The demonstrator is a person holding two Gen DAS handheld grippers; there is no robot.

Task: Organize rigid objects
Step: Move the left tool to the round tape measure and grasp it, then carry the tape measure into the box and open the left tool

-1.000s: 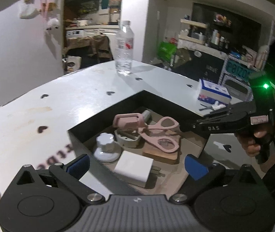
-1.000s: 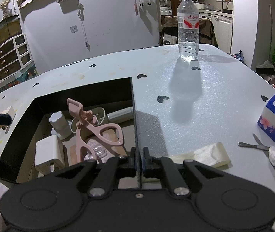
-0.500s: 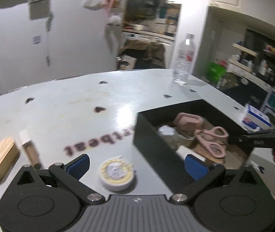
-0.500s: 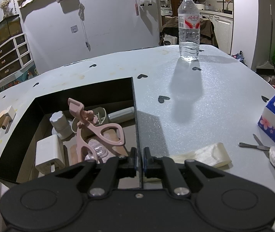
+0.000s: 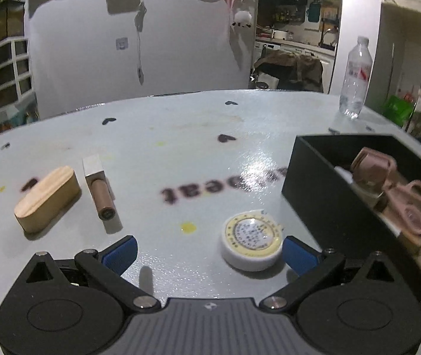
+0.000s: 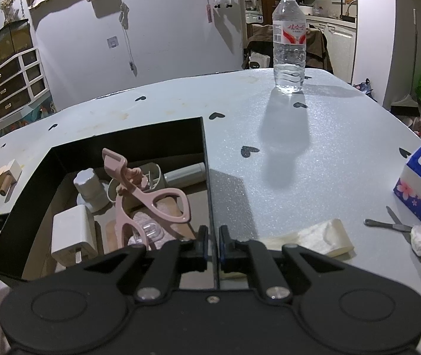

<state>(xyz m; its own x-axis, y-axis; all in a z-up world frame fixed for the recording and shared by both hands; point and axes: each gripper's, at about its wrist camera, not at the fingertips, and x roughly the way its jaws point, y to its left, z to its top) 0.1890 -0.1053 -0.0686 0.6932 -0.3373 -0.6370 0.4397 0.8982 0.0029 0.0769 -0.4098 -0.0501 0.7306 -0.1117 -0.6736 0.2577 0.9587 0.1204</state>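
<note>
The pale table [image 5: 181,136] carries a black box [image 6: 121,130] cluttered with pink scissors [image 6: 151,201] and a white charger [image 6: 71,230]. The right gripper [image 6: 213,247] pinches the box's right wall – fingers closed on it. The left gripper [image 5: 209,251] hovers spread wide – a round tape roll [image 5: 252,239] lies between its fingers, ungripped.

— What sits on the bench [image 5: 181,136]?
— A box [image 6: 98,145] holding the curler [image 6: 151,198], charger [image 6: 71,230] and knob [image 6: 89,185]. Left of it lie a tin [image 5: 252,239], a tube [image 5: 99,190] and a block [image 5: 48,198].
— And behind?
— A bottle [image 6: 288,44], far right of the box.
</note>
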